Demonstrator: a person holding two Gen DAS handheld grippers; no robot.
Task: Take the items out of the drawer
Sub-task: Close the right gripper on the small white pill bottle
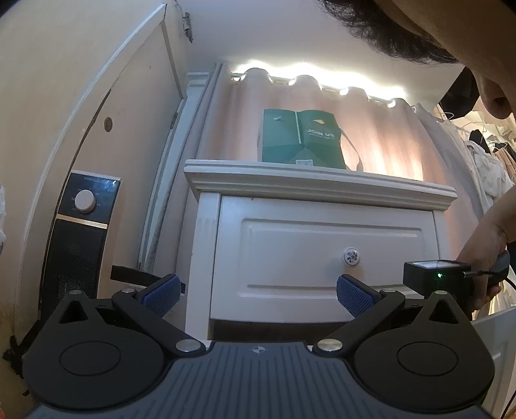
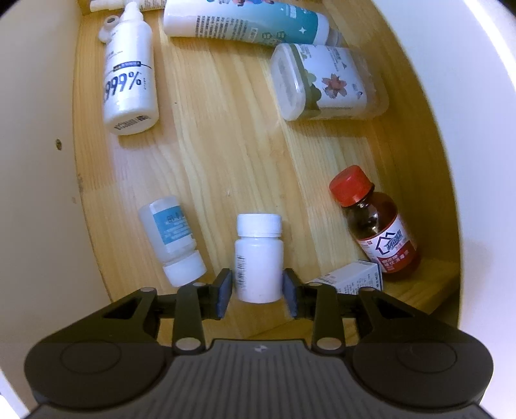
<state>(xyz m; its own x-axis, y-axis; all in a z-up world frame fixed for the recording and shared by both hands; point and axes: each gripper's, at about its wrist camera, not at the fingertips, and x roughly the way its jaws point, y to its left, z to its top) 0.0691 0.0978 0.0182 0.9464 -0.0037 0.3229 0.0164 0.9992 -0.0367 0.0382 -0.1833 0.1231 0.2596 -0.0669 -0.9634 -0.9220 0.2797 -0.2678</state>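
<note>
— Looking along the left gripper (image 1: 258,291), what do you get?

— Its blue pads (image 1: 161,290) are spread wide with nothing between them. Ahead stands a white nightstand (image 1: 319,193); the upper drawer front (image 1: 322,254) with its round knob (image 1: 351,256) is closed. A green paper bag (image 1: 300,140) sits on the top, toward the back edge, before a pink curtain (image 1: 380,135). A person's hand (image 1: 487,254) at the right edge grips the other tool's handle.

— And the right wrist view?

— The right gripper (image 2: 258,288) is down inside an open drawer (image 2: 225,135) with a wooden floor. Its fingers flank a small white pill bottle (image 2: 258,258) lying near the front edge; whether the pads press it I cannot tell. Left of it lies a blue-labelled bottle (image 2: 172,238), right a red-capped brown bottle (image 2: 377,225) by the right wall. Toward the back: a white "99%" bottle (image 2: 129,77), a teal tube (image 2: 251,21), a clear floral container (image 2: 322,80).
</note>
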